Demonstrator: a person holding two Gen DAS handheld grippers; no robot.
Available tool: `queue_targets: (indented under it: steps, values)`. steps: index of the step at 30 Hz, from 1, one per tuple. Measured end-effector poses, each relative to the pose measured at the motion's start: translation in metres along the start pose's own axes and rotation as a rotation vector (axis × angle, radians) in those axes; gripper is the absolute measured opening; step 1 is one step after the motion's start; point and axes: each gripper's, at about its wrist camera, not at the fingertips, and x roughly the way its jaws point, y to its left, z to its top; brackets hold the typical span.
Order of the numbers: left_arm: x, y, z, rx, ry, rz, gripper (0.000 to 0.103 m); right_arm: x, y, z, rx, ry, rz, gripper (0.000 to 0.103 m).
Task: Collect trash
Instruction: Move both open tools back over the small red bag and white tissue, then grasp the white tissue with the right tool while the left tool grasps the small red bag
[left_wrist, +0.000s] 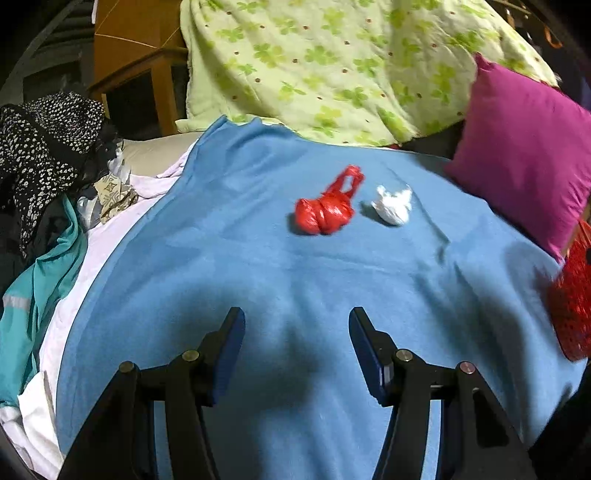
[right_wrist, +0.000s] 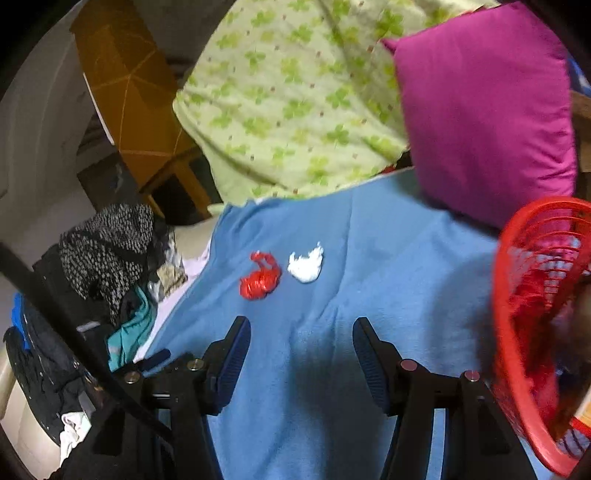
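Both your left tool (left_wrist: 297, 325) and right tool (right_wrist: 302, 334) hang apart and empty over the blue blanket (left_wrist: 258, 258), aimed at the red bag (left_wrist: 325, 210) and white wad (left_wrist: 393, 206) mid-bed, the red basket (right_wrist: 517, 258) waiting at its right edge.

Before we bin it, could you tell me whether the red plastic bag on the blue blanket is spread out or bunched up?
Bunched up: the red plastic bag lies as a tight crumpled wad, handles sticking out, on the blue blanket.

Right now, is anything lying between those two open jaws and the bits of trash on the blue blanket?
Nothing visible: only bare blue blanket lies between both jaws and the red bag and white wad.
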Motion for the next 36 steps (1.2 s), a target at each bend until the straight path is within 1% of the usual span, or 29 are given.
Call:
queue_targets:
  steps: [2, 4, 6, 10, 11, 12, 15, 17, 19, 22, 23, 25, 29, 31, 32, 34, 36]
  values:
    - [0.009, 0.003, 0.012, -0.008, -0.014, 0.006, 0.059, 0.025, 0.002, 0.006, -0.001, 0.050, -0.003, 0.061]
    - [0.019, 0.006, 0.027, -0.020, -0.031, -0.004, 0.059, 0.052, 0.003, 0.014, 0.010, 0.093, 0.013, 0.061]
    - [0.033, 0.005, 0.044, -0.031, -0.049, -0.017, 0.059, 0.073, 0.002, 0.022, 0.018, 0.119, 0.018, 0.061]
    - [0.071, 0.004, 0.073, -0.054, -0.040, -0.079, 0.061, 0.135, 0.001, 0.047, 0.027, 0.176, 0.019, 0.061]
    - [0.081, 0.003, 0.078, -0.051, -0.036, -0.085, 0.061, 0.147, 0.000, 0.051, 0.035, 0.187, 0.021, 0.061]
    - [0.088, 0.001, 0.081, -0.046, -0.034, -0.088, 0.061, 0.165, -0.003, 0.058, 0.051, 0.203, 0.021, 0.061]
    - [0.113, -0.003, 0.091, -0.034, -0.012, -0.112, 0.061, 0.202, -0.009, 0.070, 0.084, 0.227, 0.033, 0.061]
    - [0.130, -0.008, 0.099, -0.013, 0.013, -0.135, 0.061, 0.232, -0.014, 0.079, 0.107, 0.244, 0.041, 0.061]
    - [0.142, -0.012, 0.105, 0.014, 0.020, -0.143, 0.061, 0.255, -0.023, 0.084, 0.142, 0.254, 0.044, 0.061]
    - [0.153, -0.016, 0.109, 0.032, 0.028, -0.175, 0.061, 0.281, -0.034, 0.086, 0.197, 0.275, 0.055, 0.061]
    - [0.157, -0.018, 0.111, 0.036, 0.035, -0.199, 0.061, 0.290, -0.037, 0.085, 0.210, 0.288, 0.063, 0.061]
    - [0.164, -0.022, 0.112, 0.049, 0.047, -0.231, 0.061, 0.303, -0.038, 0.083, 0.210, 0.310, 0.064, 0.061]
    - [0.175, -0.024, 0.111, 0.059, 0.065, -0.250, 0.061, 0.325, -0.039, 0.076, 0.202, 0.349, 0.038, 0.060]
    - [0.176, -0.021, 0.108, 0.047, 0.075, -0.268, 0.061, 0.328, -0.037, 0.073, 0.171, 0.345, 0.022, 0.052]
    - [0.177, -0.020, 0.107, 0.042, 0.073, -0.271, 0.061, 0.328, -0.033, 0.074, 0.145, 0.345, 0.021, 0.038]
    - [0.176, -0.020, 0.106, 0.045, 0.070, -0.273, 0.057, 0.327, -0.027, 0.073, 0.115, 0.347, 0.034, 0.034]
    - [0.174, -0.022, 0.105, 0.054, 0.065, -0.268, 0.053, 0.323, -0.021, 0.073, 0.072, 0.332, 0.023, 0.030]
